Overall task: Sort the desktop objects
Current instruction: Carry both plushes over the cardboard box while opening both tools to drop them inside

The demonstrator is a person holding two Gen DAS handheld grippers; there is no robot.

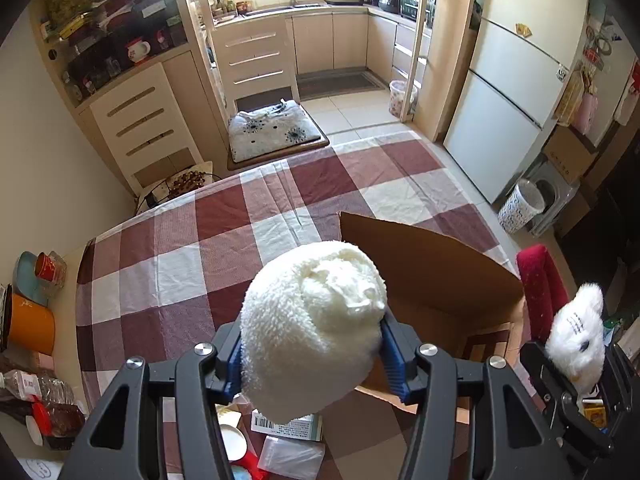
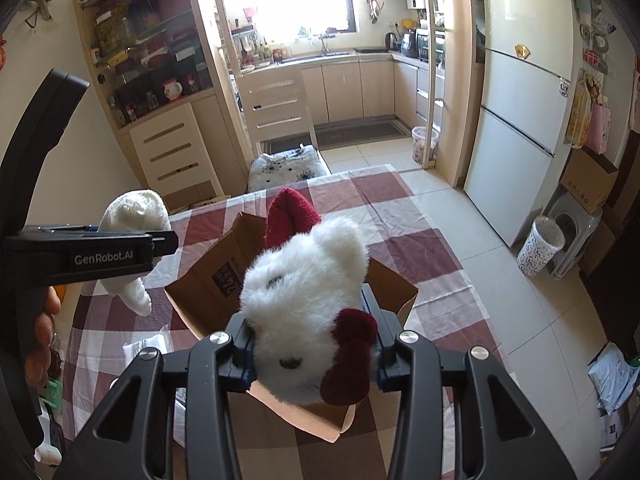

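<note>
Checked tablecloth [image 1: 168, 264]: plush cat [image 2: 304, 320], white towel [image 1: 312, 328] gripped above box [image 2: 216, 280]

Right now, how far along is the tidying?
Midway, by the look of it. Nothing shows in the box yet. In hand: the left gripper holds a white plush, the right gripper a white-and-red toy over the box. Left: packets on the table.

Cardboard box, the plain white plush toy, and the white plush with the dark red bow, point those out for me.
cardboard box [image 1: 432, 264], left wrist view, on its raised brown flap.
plain white plush toy [image 1: 316, 320], left wrist view, on its fluffy middle.
white plush with the dark red bow [image 2: 304, 292], right wrist view, on its white fur.
</note>
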